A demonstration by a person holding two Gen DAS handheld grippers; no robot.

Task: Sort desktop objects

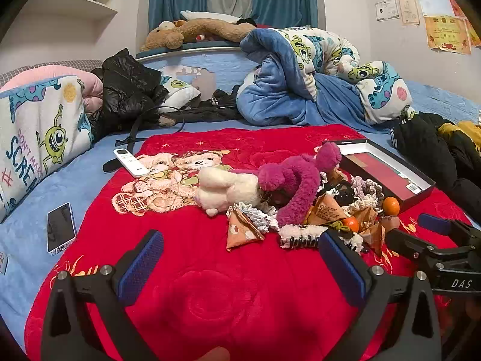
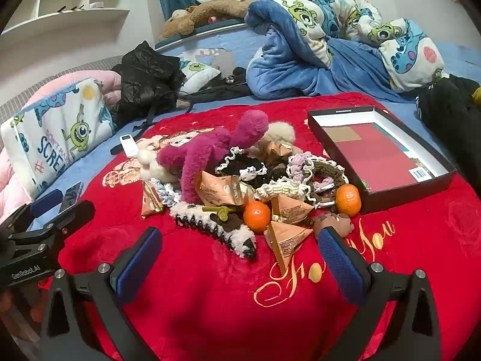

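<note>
Both grippers stand released, jaws spread wide, nothing between the pads. The left gripper (image 1: 240, 267) hangs over bare red blanket (image 1: 210, 300), short of the pile; the right gripper (image 2: 240, 258) hangs over the pile's near edge, its right pad just beside a brown knitted piece (image 2: 333, 222). In the left wrist view the right gripper shows at the right edge; in the right wrist view the left gripper shows at the left edge. The items to sort lie heaped in the middle of the blanket: a magenta plush (image 2: 210, 153) draped over a cream plush (image 1: 225, 186), several crocheted scrunchies (image 2: 312, 168), a fuzzy claw clip (image 2: 216, 228) at the front, and tan triangular packets (image 2: 288, 237) scattered through it. One orange (image 2: 257, 215) sits near the front centre, touching a packet; a second orange (image 2: 348, 200) rests against the near wall of the box. The box (image 2: 421, 186), black outside and white inside, lies open to the right of the heap, holding only flat red and tan card. Apart from the heap, a white remote (image 1: 130, 162) lies at the blanket's far left edge and a phone (image 1: 60, 228) lies face up on the blue sheet beside it. Bedding, a black jacket (image 1: 129, 84) and a brown teddy (image 1: 192, 31) occupy the far side of the bed.
</note>
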